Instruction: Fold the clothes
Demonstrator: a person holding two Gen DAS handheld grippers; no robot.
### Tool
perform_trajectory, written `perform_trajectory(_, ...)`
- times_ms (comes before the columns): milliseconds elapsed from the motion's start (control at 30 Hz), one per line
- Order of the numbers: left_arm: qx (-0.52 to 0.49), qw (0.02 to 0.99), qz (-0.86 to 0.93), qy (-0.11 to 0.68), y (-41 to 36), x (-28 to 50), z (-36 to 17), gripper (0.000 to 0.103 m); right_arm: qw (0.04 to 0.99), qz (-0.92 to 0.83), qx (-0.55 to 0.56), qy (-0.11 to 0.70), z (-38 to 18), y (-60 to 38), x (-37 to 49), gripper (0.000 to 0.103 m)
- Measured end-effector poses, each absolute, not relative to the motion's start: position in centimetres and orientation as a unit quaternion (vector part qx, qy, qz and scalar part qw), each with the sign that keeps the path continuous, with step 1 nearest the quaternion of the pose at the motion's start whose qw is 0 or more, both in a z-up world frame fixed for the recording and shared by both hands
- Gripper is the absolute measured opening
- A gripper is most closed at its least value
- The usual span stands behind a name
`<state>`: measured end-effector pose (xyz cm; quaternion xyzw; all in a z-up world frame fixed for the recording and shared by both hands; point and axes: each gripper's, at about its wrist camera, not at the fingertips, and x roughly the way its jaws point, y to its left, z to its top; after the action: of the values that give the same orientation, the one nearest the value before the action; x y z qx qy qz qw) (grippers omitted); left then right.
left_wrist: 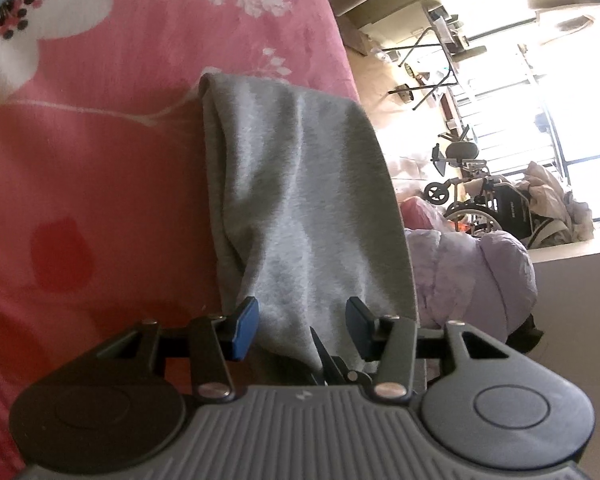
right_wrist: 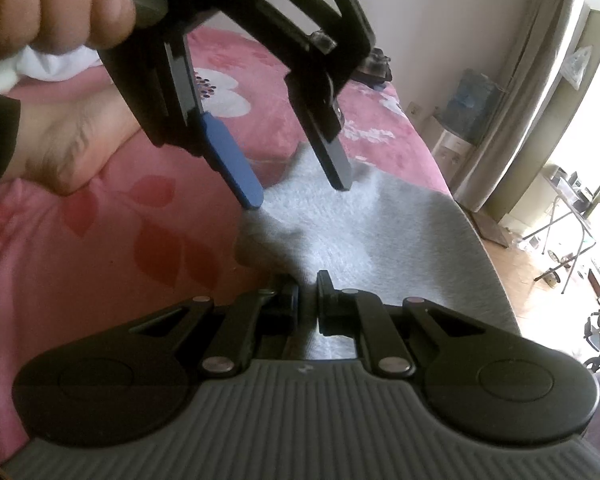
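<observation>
Jaws: left gripper [left_wrist: 302, 330] spread over grey garment [left_wrist: 300, 200] | right gripper [right_wrist: 308, 294] pinching it | writing: none readable

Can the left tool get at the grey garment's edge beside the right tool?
Probably yes: the left tool hangs open just above the grey garment, nothing between, while the right tool pinches its edge.

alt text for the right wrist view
The right tool is shut on a corner of a grey fleece garment lying on a pink floral bedspread. Above it the left tool, held in a hand, hangs open over the cloth.
</observation>
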<state>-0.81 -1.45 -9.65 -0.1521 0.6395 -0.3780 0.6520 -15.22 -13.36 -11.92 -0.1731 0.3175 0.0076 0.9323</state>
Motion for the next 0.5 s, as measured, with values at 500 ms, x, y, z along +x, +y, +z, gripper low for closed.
perform_trajectory(500, -0.132, 0.644, -0.369, 0.657, -3.2, -0.5, -11.1, 0.048, 0.935, 0.006, -0.158, 0.316, -11.7, -14.1, -14.9, 0.007)
